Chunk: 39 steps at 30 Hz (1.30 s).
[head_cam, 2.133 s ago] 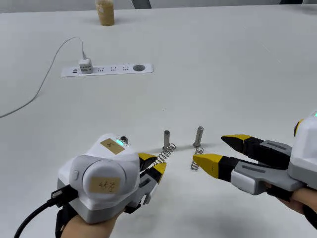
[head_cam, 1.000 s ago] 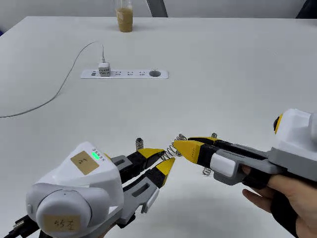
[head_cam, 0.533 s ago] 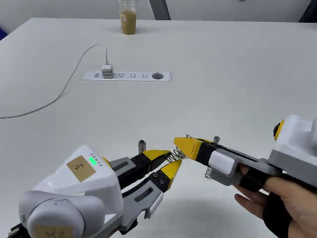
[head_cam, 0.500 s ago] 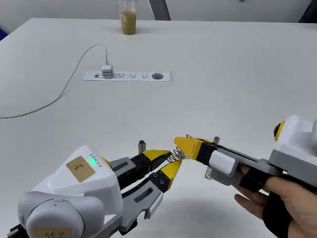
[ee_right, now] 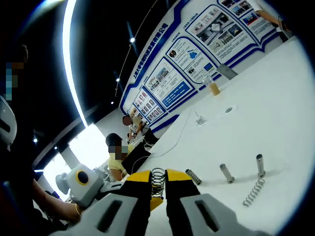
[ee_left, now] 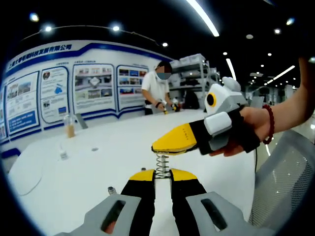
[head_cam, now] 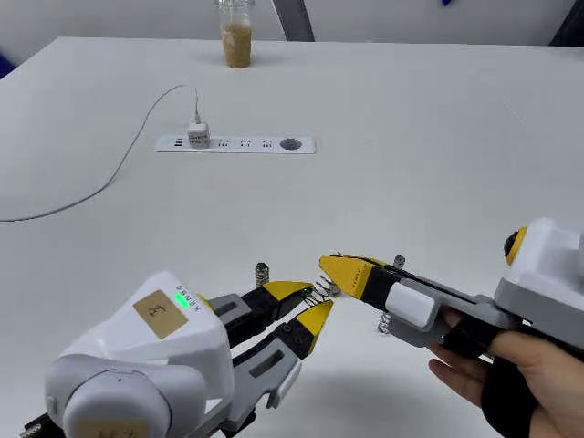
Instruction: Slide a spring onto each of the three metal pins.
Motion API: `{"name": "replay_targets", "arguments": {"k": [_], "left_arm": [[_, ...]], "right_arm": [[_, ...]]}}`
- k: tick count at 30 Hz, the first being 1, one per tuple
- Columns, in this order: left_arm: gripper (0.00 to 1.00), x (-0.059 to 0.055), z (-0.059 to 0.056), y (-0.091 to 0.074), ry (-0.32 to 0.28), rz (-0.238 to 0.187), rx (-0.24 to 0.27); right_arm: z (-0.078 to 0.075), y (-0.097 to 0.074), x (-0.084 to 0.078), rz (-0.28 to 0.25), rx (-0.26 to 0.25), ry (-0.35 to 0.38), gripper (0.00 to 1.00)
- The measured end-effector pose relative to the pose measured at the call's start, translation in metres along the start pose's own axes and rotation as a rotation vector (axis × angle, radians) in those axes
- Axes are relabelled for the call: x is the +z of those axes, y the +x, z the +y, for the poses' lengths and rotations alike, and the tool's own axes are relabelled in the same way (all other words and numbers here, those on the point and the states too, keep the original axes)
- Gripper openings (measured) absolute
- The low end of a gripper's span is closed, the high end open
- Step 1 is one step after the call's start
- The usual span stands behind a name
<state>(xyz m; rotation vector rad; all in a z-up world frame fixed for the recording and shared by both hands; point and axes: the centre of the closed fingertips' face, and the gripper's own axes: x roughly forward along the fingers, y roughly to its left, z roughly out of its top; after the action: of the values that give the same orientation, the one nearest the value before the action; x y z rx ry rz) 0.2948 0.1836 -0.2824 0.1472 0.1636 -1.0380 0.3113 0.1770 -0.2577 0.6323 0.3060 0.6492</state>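
Spring (head_cam: 321, 289) is held between the two tongs, tip to tip: the left gripper (head_cam: 310, 303) clamps one end, the right gripper (head_cam: 333, 266) the other. A pin (ee_right: 226, 173) stands just beyond.

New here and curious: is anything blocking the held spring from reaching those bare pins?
Nothing visible does. The spring, in the right gripper, faces two bare pins across the table. Only a loose spring lies flat nearby.

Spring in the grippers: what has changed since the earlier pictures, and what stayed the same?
The right gripper, open beside the pins two seconds ago, moved left and shut on the spring that the left gripper holds. The left gripper kept its grip; the pins and the power strip stayed on the table.
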Motion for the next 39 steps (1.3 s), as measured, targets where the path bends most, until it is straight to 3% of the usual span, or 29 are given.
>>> {"name": "replay_targets", "arguments": {"k": [5, 11, 19, 33, 39], "left_arm": [[0.12, -0.010, 0.000, 0.001, 0.037, 0.054, 0.004], [0.14, -0.016, 0.001, -0.001, 0.026, 0.079, 0.006], [0.22, -0.028, 0.012, -0.005, 0.006, 0.130, 0.049], [0.38, -0.044, 0.023, -0.009, -0.038, 0.164, 0.095], [0.43, -0.048, 0.026, -0.010, -0.044, 0.175, 0.106]], "right_arm": [[-0.002, 0.000, 0.003, -0.004, -0.014, -0.049, 0.11], [-0.009, 0.000, 0.009, -0.007, -0.048, -0.115, 0.11], [-0.022, 0.003, 0.020, 0.001, -0.097, -0.199, 0.11], [-0.049, 0.016, 0.031, 0.057, -0.157, -0.376, 0.11], [-0.058, 0.022, 0.032, 0.074, -0.169, -0.408, 0.11]]}}
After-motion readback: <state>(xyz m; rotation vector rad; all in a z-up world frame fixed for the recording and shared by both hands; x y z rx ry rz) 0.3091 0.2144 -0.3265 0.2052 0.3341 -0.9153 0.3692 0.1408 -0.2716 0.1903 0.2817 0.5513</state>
